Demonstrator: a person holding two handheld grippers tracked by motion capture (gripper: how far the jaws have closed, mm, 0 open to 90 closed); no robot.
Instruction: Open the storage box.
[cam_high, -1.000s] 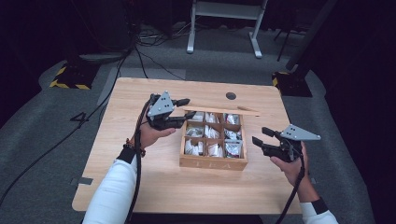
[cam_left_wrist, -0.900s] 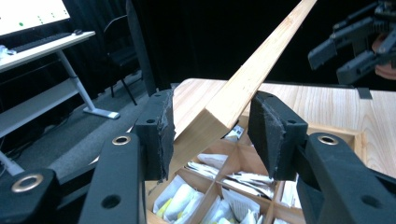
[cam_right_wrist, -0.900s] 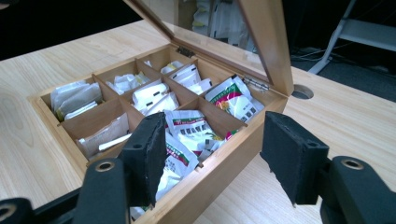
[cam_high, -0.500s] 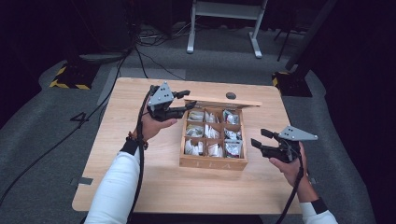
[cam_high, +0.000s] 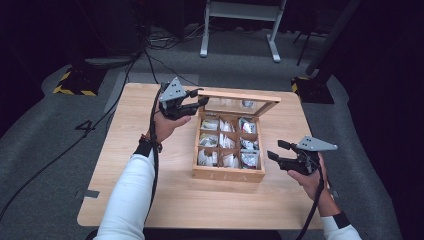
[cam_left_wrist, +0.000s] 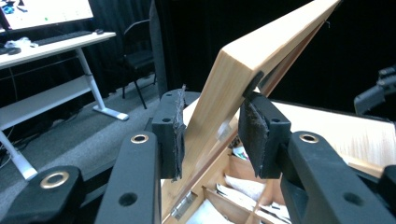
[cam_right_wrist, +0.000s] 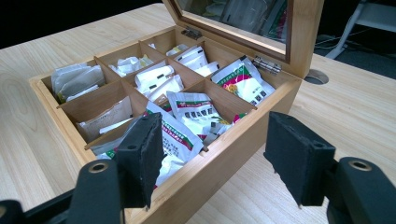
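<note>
We see the light wooden table (cam_high: 150, 200) on grey carpet, dark room behind. Our left gripper (cam_high: 192, 105) clasps the glass-paned wooden lid (cam_high: 240, 102) of the compartmented tea box (cam_high: 227, 175) at the table's middle; our right gripper (cam_high: 276, 151) hangs wide beside it.

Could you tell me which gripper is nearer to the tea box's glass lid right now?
The left. The left gripper has its jaws around the edge of the raised lid. The right gripper hovers open beside the tea box, near its front right corner, apart from the lid.
</note>
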